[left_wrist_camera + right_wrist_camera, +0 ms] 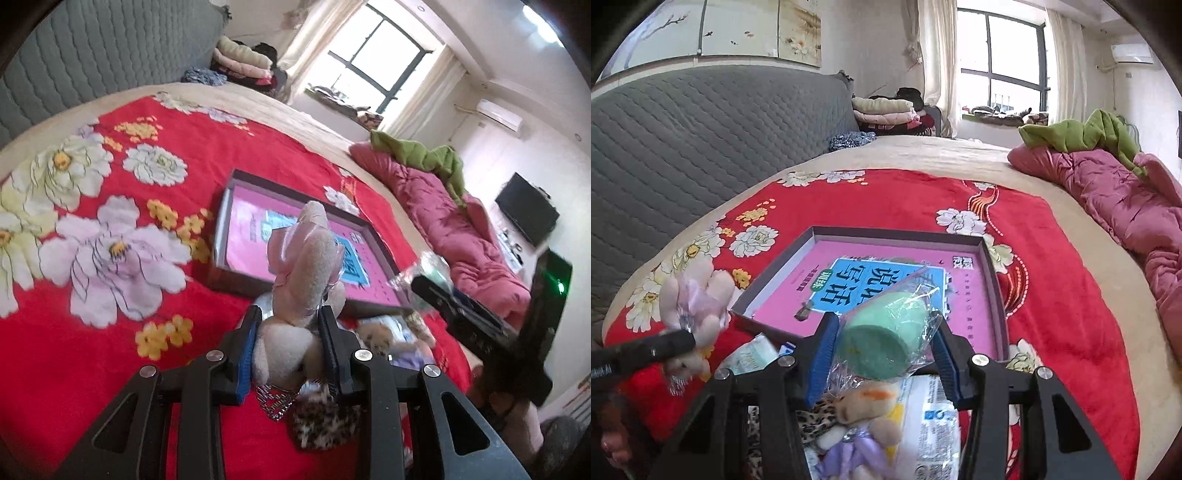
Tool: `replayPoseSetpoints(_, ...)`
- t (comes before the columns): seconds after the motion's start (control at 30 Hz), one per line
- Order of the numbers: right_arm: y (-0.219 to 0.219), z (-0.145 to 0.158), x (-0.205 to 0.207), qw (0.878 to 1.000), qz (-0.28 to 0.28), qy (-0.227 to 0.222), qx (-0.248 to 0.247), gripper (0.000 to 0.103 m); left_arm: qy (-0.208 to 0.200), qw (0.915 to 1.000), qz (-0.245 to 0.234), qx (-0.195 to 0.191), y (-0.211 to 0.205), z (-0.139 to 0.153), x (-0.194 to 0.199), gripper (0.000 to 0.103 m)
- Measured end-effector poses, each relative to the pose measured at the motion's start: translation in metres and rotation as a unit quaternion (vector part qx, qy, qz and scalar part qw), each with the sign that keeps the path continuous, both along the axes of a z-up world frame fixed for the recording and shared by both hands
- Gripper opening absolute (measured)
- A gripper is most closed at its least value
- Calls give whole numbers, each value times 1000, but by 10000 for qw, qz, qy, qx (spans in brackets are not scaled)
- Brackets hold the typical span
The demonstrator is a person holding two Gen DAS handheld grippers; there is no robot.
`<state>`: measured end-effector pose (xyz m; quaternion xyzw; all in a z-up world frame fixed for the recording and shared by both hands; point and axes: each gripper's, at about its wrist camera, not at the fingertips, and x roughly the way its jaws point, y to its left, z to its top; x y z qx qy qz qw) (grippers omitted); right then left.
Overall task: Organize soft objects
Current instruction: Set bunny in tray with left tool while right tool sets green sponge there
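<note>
My left gripper (290, 321) is shut on a beige plush bunny in a pink dress (303, 266) and holds it above the bed, just short of the shallow box (221, 218) with a pink book inside. The bunny also shows in the right wrist view (698, 299). My right gripper (882, 328) is shut on a green sponge wrapped in clear plastic (886, 339), held over the near edge of the box (991, 266). Below it lie a second plush in a purple dress (860, 424), a leopard-print item (816, 417) and a white plastic packet (934, 417).
The red floral blanket (110, 221) covers the bed. A pink quilt (1126, 206) with a green cloth (1082, 136) lies along the far right. The grey quilted headboard (701, 140) and folded clothes (882, 110) are behind.
</note>
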<state>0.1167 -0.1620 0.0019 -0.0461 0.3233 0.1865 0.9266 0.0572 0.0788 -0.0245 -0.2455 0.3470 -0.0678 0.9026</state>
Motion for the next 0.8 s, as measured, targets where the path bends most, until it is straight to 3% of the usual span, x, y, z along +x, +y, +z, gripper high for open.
replayPoseSetpoints(0.4,-11,3,16,9998,-136,-131,-107,50,-51,9965,517,653,-12,28,61,32)
replayPoseSetpoints(0.8,-19,6,41,9983,-322,-253,-417,50,220,9920,654,1056,-19,17,112,32)
